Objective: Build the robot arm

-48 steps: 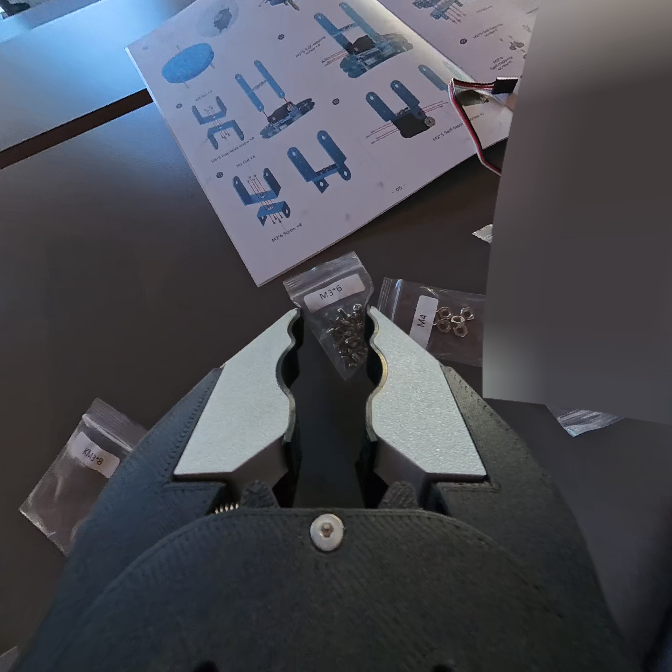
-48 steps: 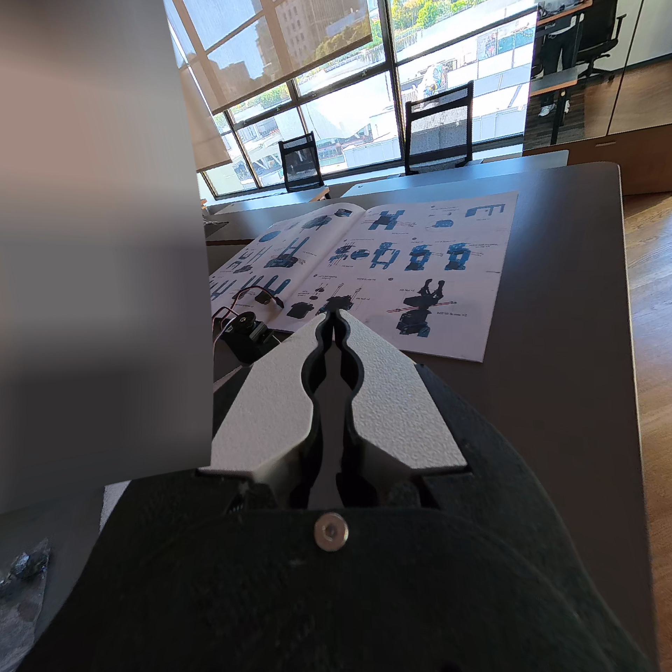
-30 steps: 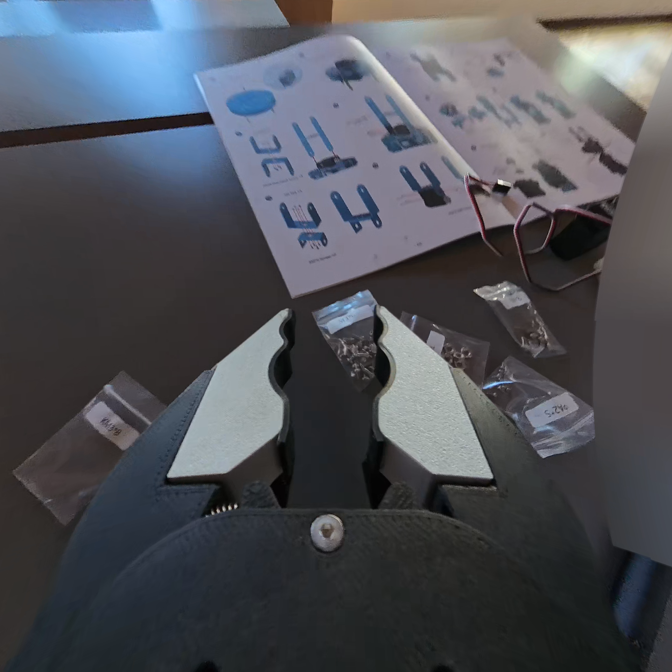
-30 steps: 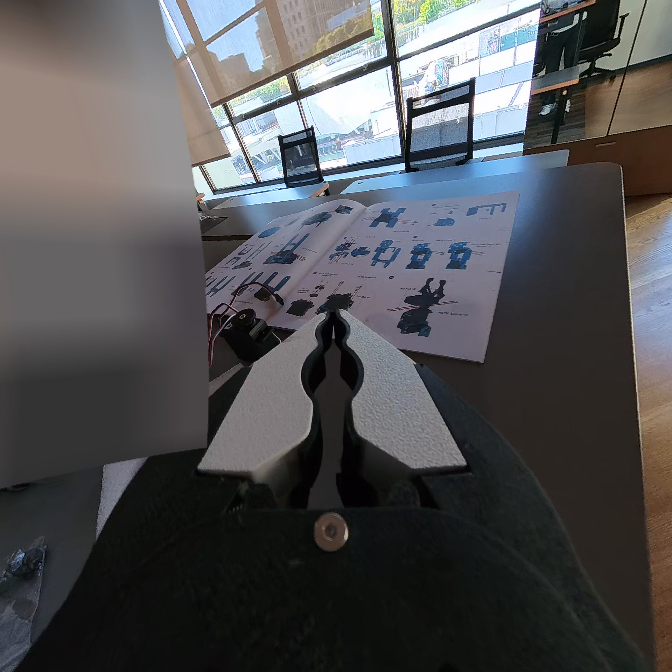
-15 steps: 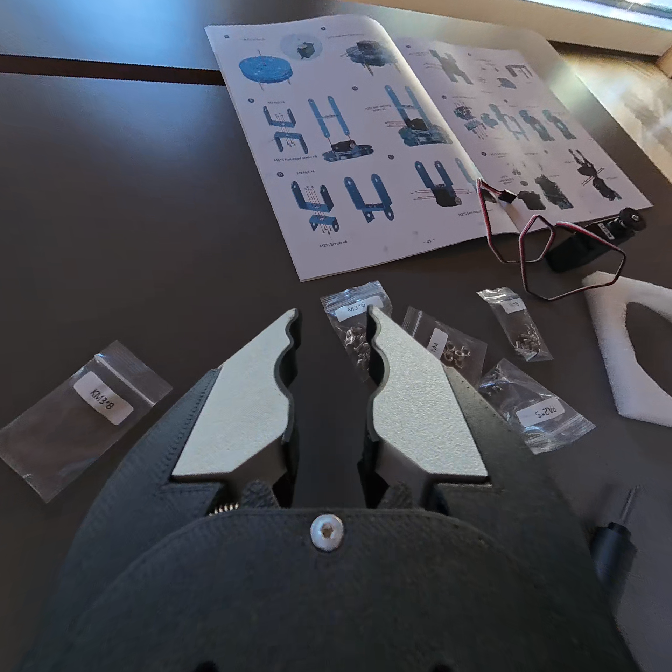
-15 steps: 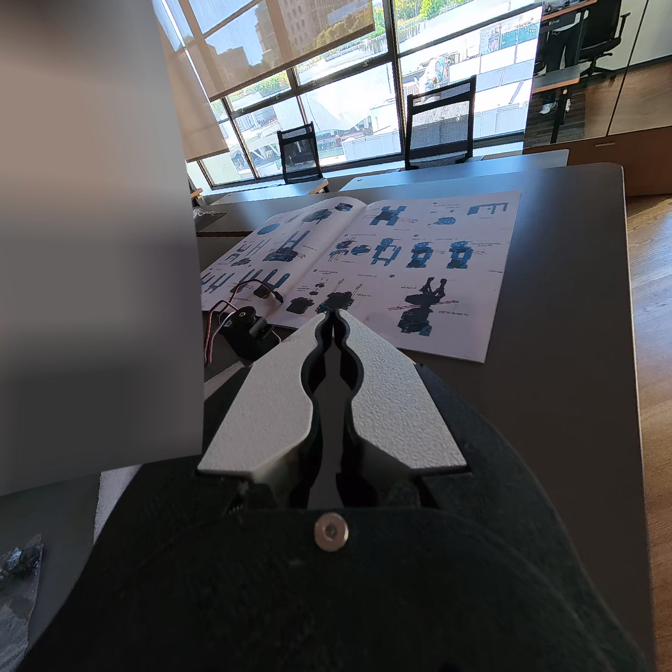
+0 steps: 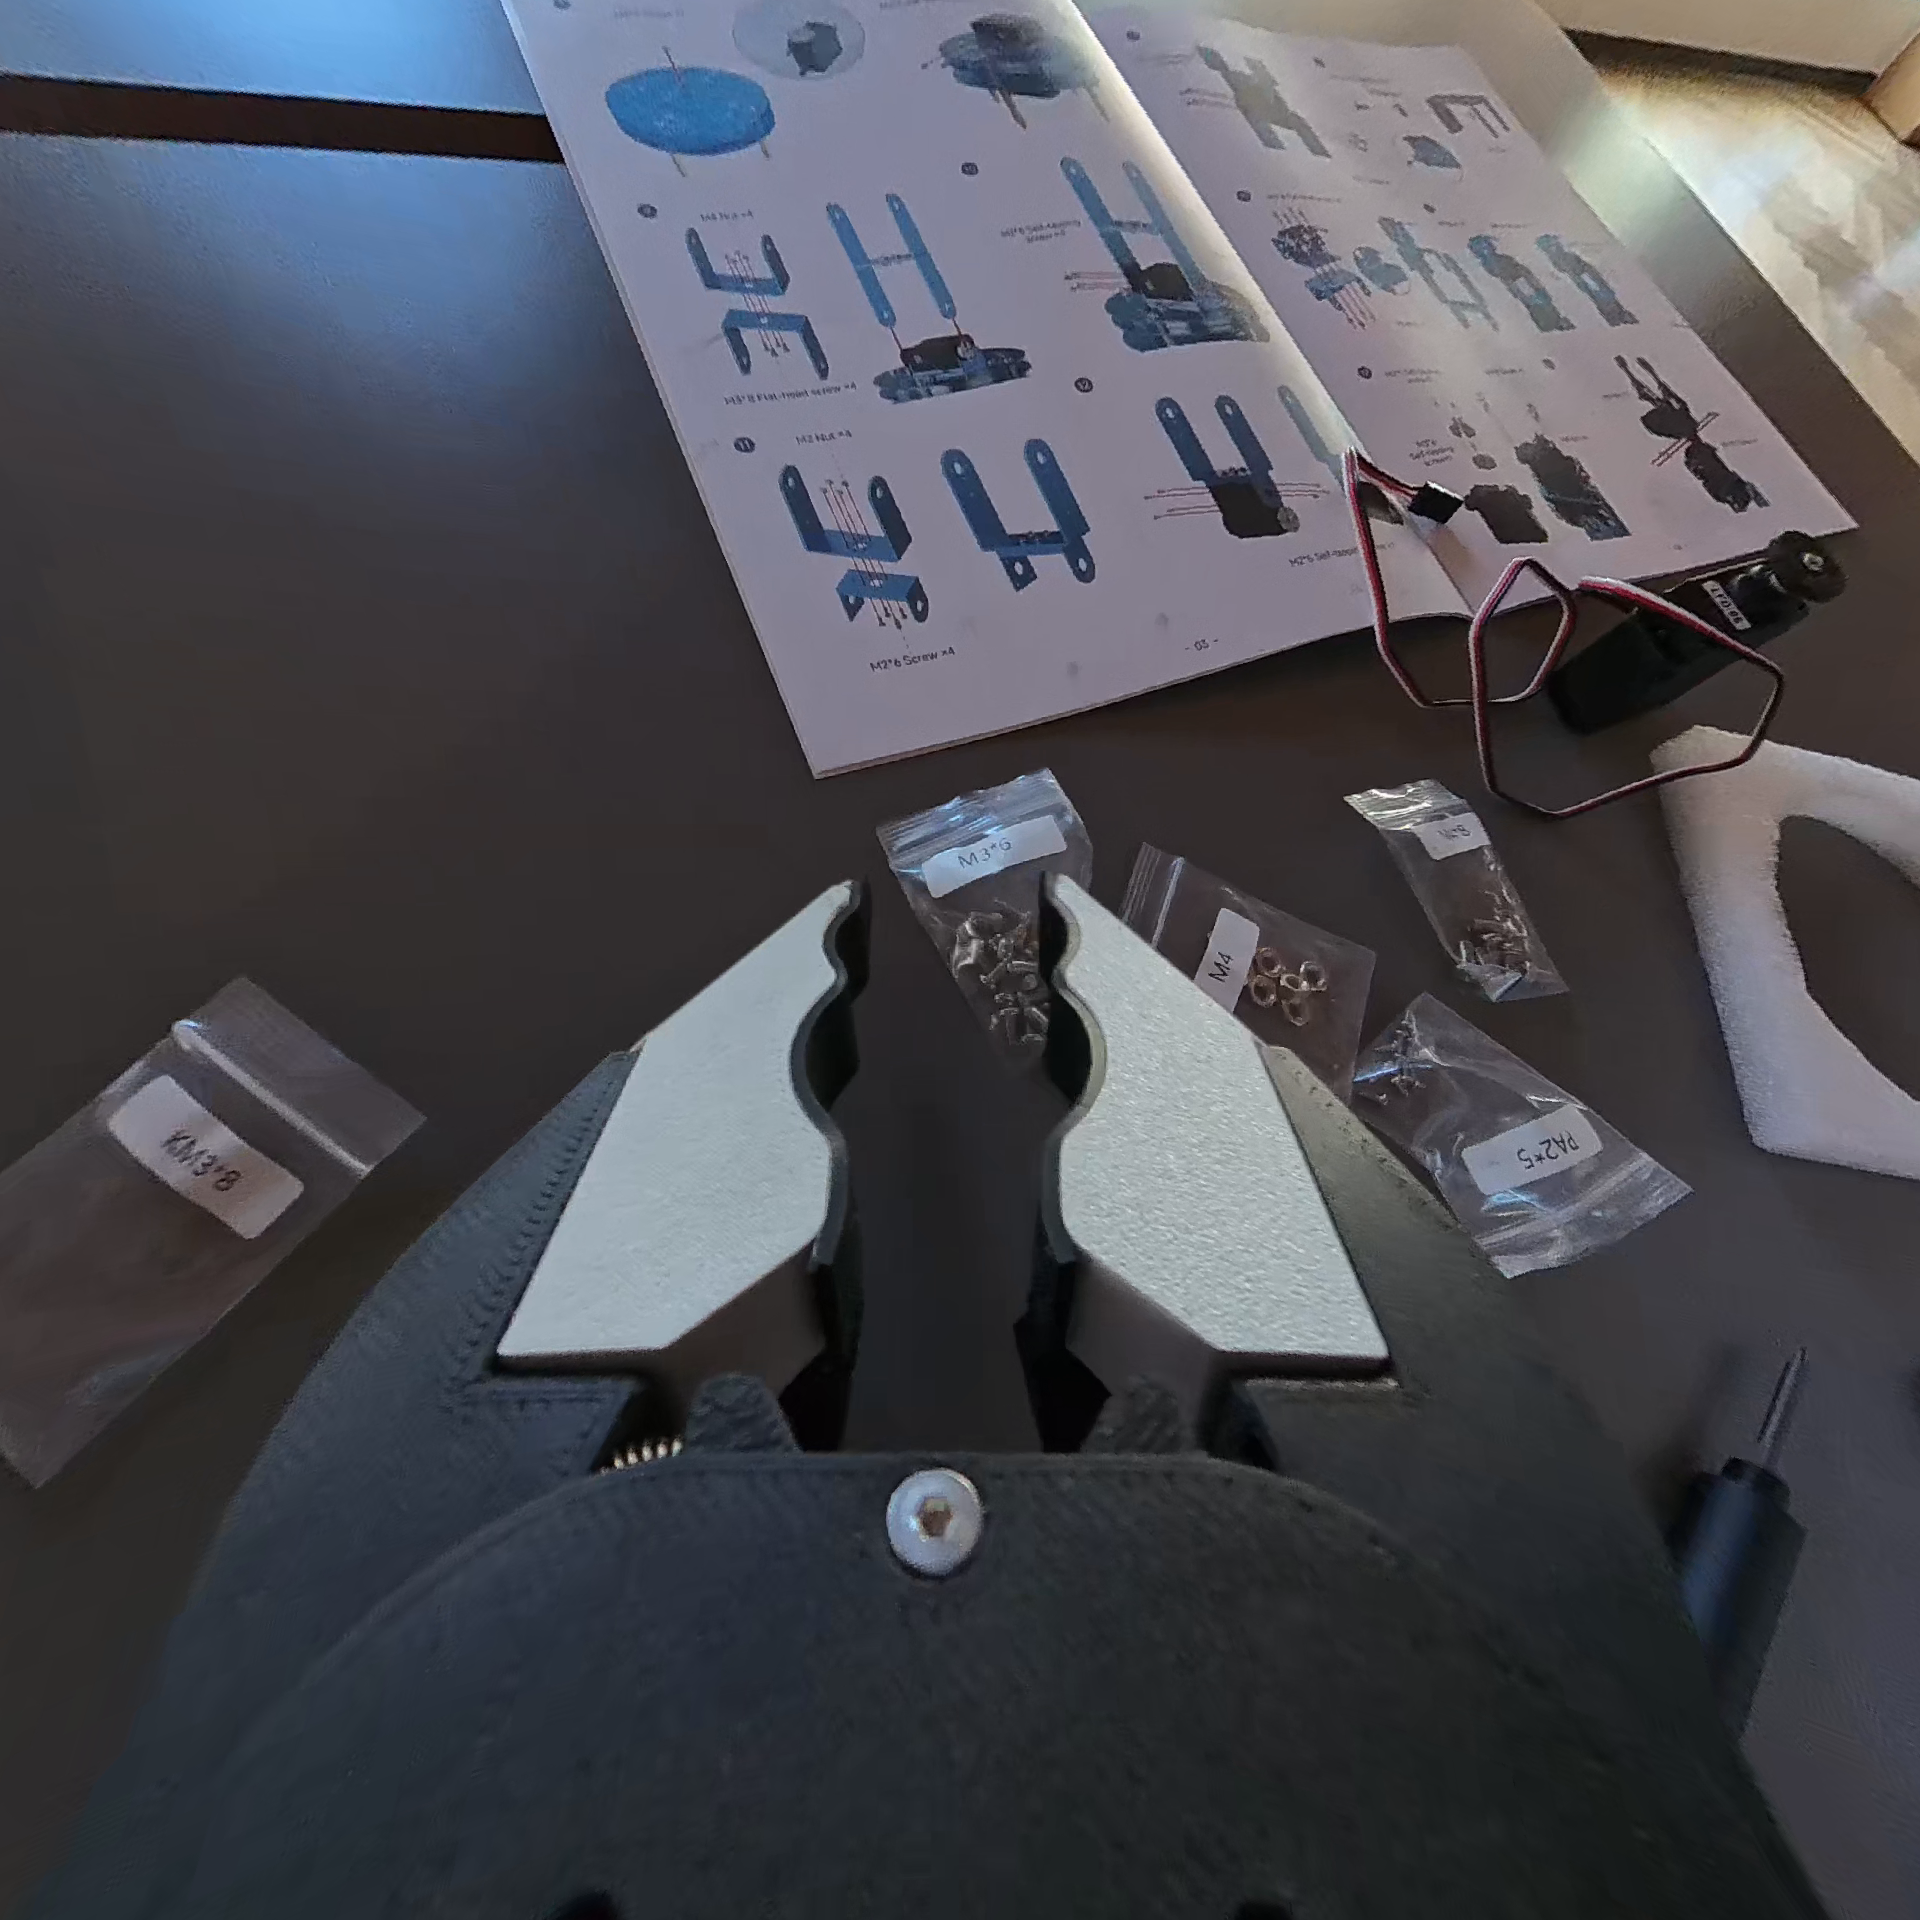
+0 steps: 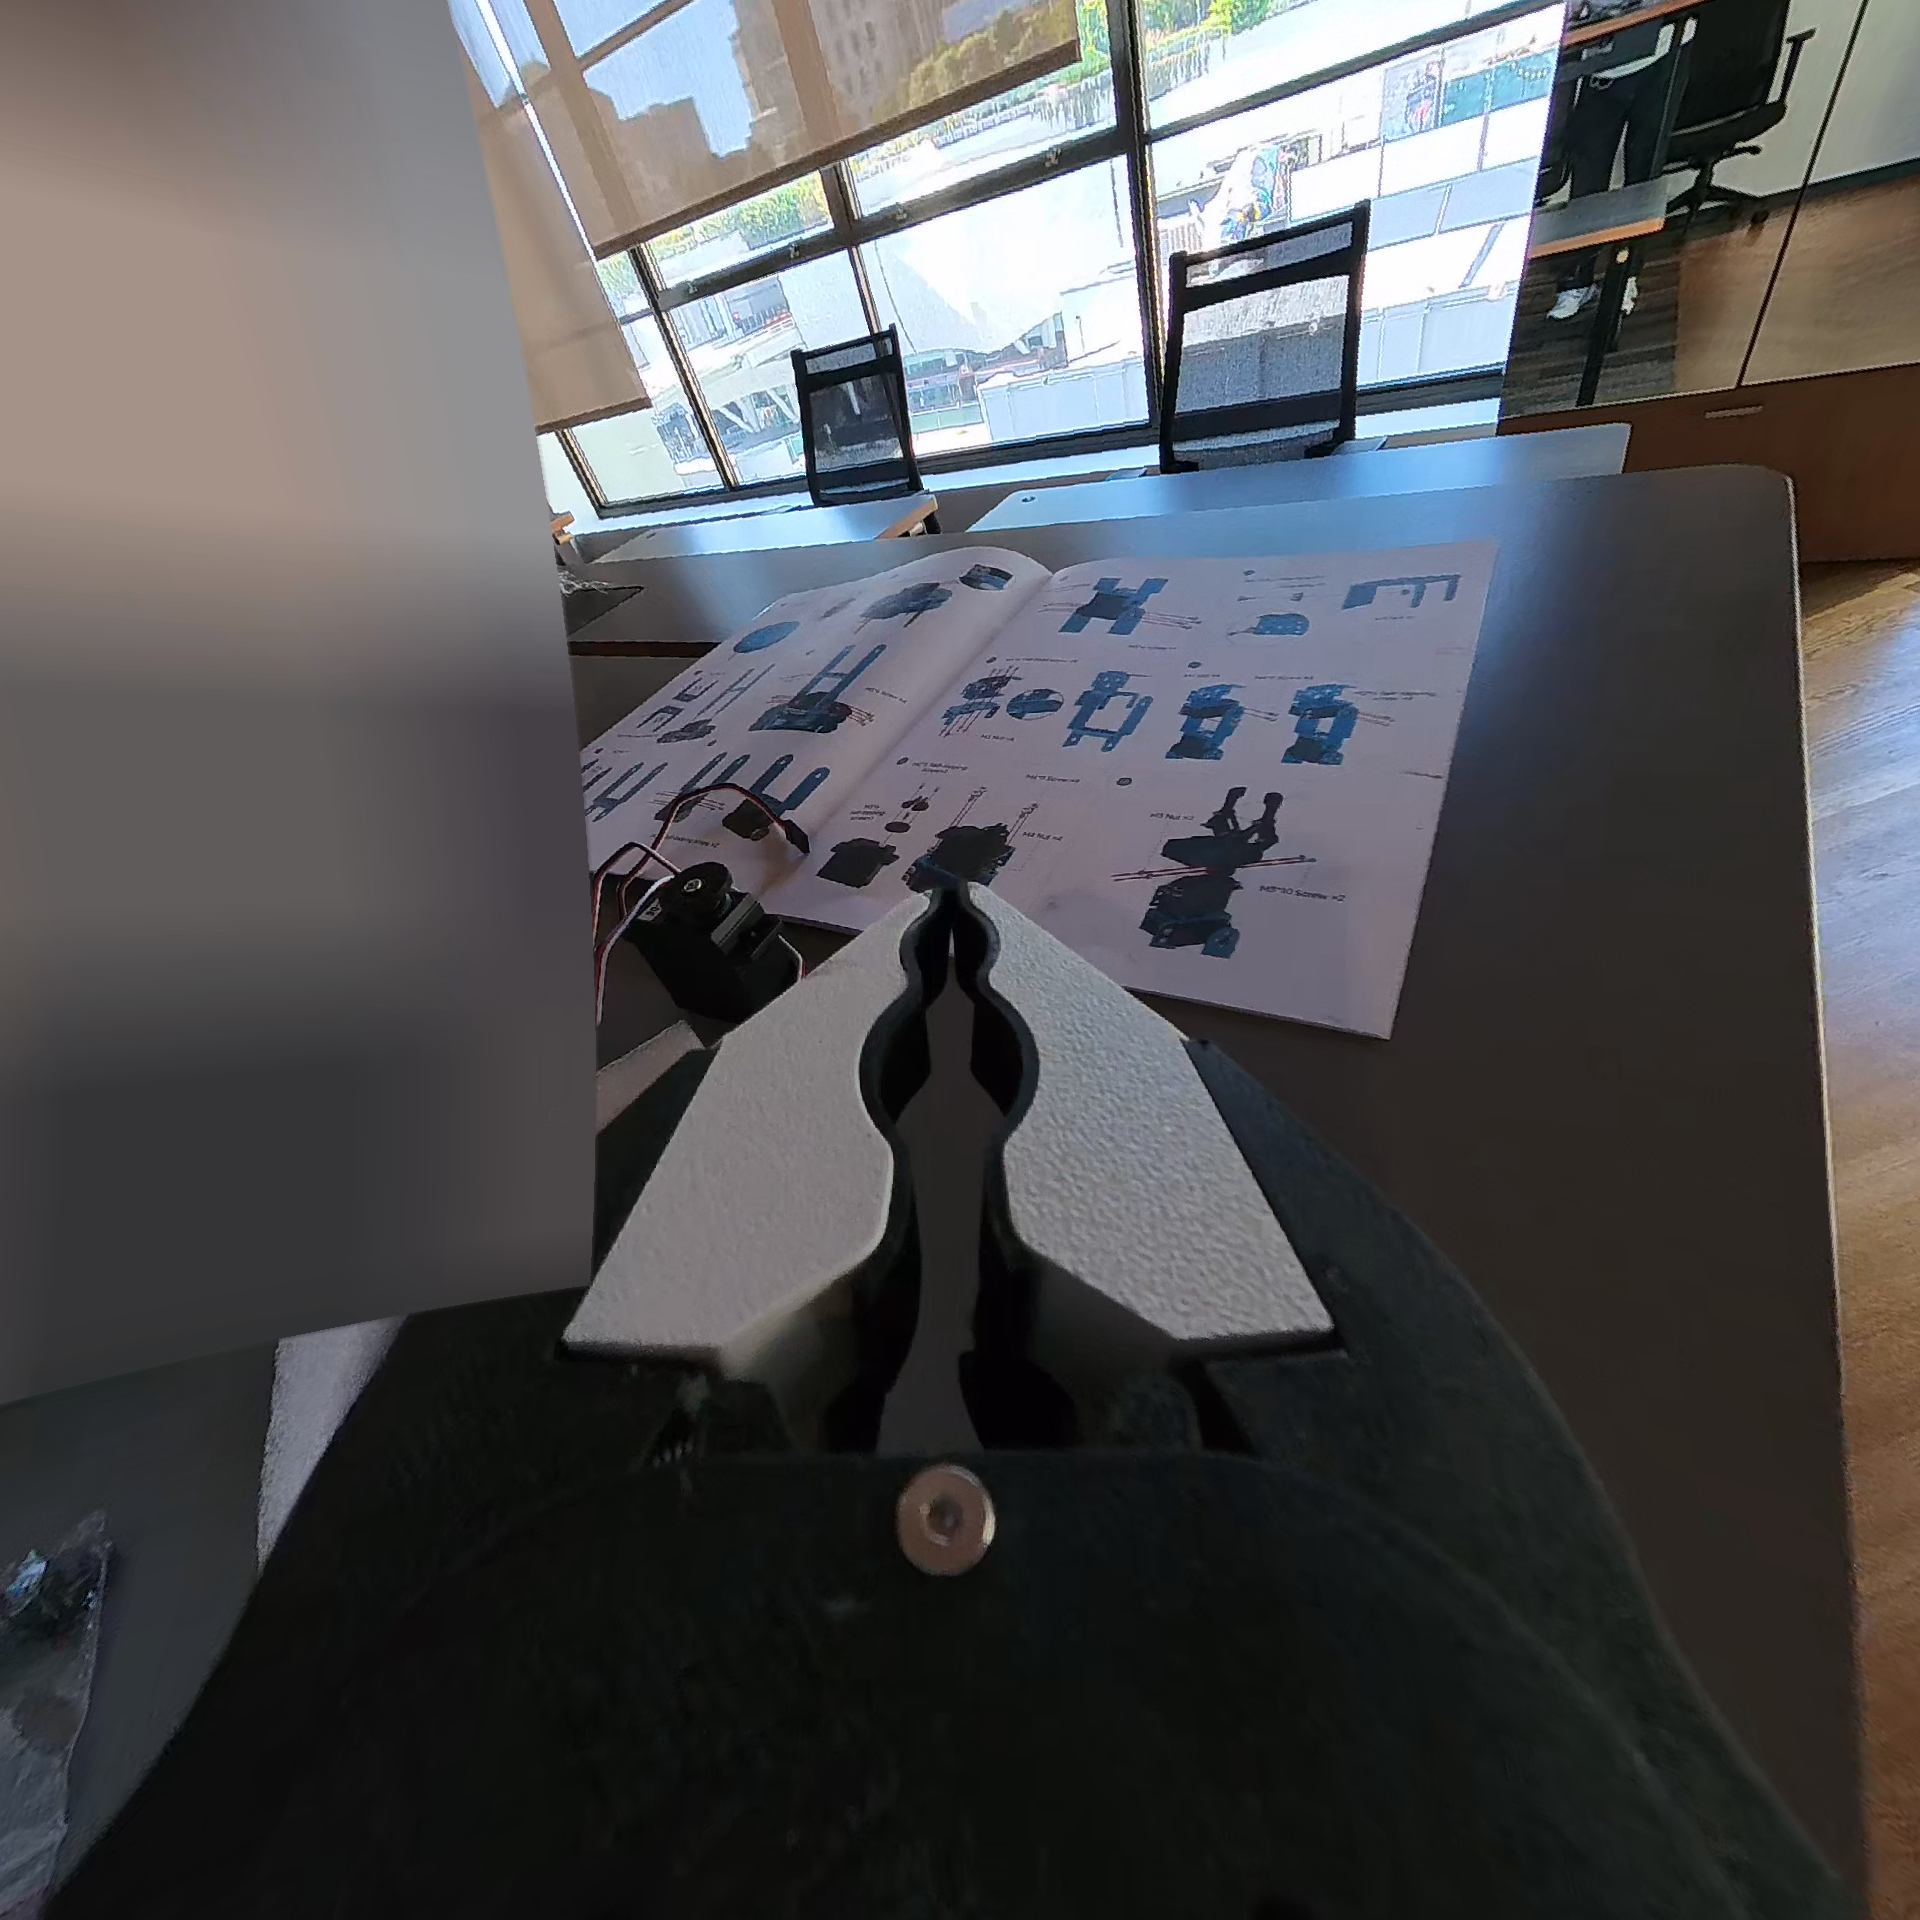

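My left gripper (image 7: 951, 899) is open and empty above a dark table (image 7: 312, 623). A small clear bag of screws (image 7: 987, 925) lies just past its fingertips, partly behind the right finger (image 7: 1174, 1091). More small bags lie to the right: one with nuts (image 7: 1262, 971), one farther right (image 7: 1455, 899), one nearer (image 7: 1507, 1127). Another bag (image 7: 177, 1205) lies left. My right gripper (image 8: 951, 896) is shut and empty, above the table before an open instruction booklet (image 8: 1091, 748). A black servo (image 8: 717, 935) with wires lies left of its tips.
The booklet (image 7: 1039, 343) lies at the back, the servo (image 7: 1683, 644) and its looped wire (image 7: 1496, 665) at its right corner. White foam (image 7: 1787, 956) lies right, a small screwdriver (image 7: 1735, 1527) near right. Chairs (image 8: 1257, 332) and windows stand beyond the table edge (image 8: 1808, 831). The gap from one gripper's tips to the other's is roughly 35 centimeters. The black servo (image 8: 717, 935) lies around 10 centimeters away from my right fingertips.
The left gripper has pulled back, risen and turned, bringing more bags, the foam and the screwdriver into view; it stays open. The right gripper stays shut and almost still.
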### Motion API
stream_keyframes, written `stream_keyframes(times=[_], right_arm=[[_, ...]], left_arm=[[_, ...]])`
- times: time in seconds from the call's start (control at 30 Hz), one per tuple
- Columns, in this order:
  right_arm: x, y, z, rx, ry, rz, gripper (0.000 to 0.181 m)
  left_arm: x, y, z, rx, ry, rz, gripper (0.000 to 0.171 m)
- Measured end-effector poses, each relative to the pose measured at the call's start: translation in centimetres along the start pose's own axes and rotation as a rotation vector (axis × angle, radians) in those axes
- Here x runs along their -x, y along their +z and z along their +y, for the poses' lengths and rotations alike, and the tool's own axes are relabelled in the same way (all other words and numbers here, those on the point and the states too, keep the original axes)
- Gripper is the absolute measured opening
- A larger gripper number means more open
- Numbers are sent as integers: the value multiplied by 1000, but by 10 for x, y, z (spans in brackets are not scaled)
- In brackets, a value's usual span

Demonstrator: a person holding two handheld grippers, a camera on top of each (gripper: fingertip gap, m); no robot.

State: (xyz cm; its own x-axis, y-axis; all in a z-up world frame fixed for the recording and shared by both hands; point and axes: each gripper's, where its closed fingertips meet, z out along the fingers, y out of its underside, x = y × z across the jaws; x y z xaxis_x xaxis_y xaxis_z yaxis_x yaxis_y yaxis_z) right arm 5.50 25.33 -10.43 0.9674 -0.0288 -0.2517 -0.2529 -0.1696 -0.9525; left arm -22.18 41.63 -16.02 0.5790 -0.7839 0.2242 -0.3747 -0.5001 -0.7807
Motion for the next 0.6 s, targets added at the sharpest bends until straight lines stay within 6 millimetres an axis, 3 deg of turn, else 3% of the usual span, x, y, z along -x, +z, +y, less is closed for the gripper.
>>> stream_keyframes(times=[0.2,0.6], right_arm=[[-1,-1,-1,-7,12,-4,0],[0,0,0,4,1,0,0]], left_arm=[[-9,7,10,55,13,40,36],[-8,7,10,58,65,18,24]])
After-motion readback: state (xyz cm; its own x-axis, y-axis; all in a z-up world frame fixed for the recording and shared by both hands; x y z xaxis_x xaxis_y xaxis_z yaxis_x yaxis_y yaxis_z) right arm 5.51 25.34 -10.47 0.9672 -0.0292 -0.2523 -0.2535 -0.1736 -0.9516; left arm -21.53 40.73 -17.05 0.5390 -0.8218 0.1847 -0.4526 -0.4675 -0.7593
